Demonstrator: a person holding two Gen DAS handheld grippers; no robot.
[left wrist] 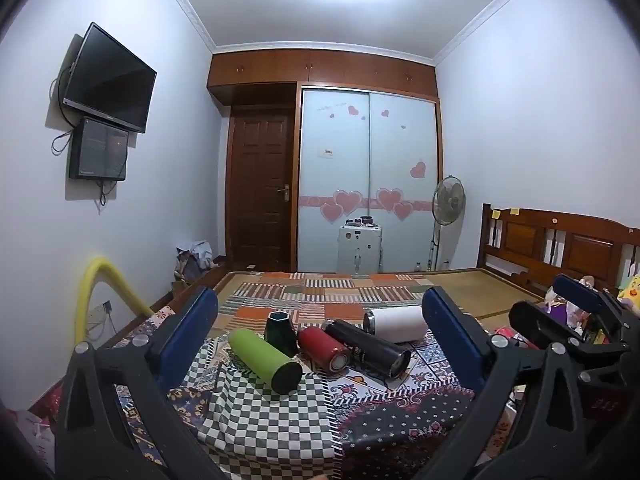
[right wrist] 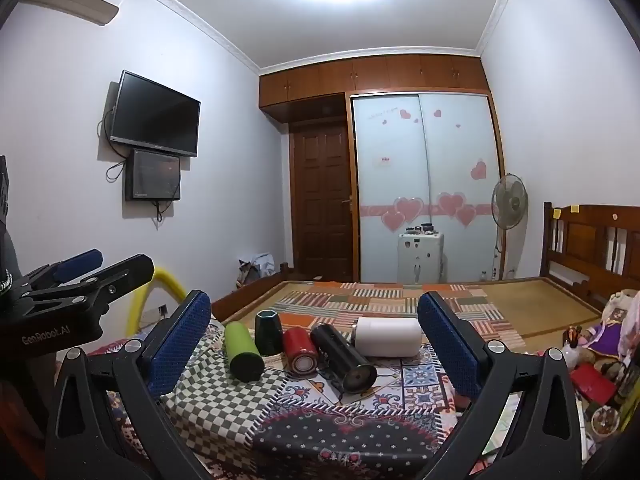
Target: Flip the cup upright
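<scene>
Both pairs of tongs hang above the near end of the bed [left wrist: 460,284], pointing down its length toward the wardrobe. The left tongs [left wrist: 320,320] stand wide open with nothing between the blue pads [left wrist: 188,336], and the right tongs [right wrist: 314,320] are spread just as wide and hold nothing either. In the left wrist view the right tongs show as a dark frame off to the right side; in the right wrist view the left tongs [right wrist: 80,276] sit off to the left.

The cups lie in a loose row ahead of both pairs, framed between the open fingers, on the patterned quilt [left wrist: 384,420] and checked cloth [left wrist: 264,412]. Nearest the left finger is a green cup [left wrist: 264,360] on its side, its dark end toward the tongs. Just behind it, touching or nearly so, a dark green faceted cup [left wrist: 281,332] stands upright with its mouth up. Next comes a red cup [left wrist: 323,350] on its side, then a long black cup [left wrist: 368,348] lying at a slant, its metal end toward the tongs. Farthest toward the right finger a white cup [left wrist: 396,323] lies crosswise behind the black one.

None of the cups is touched by either pair.
</scene>
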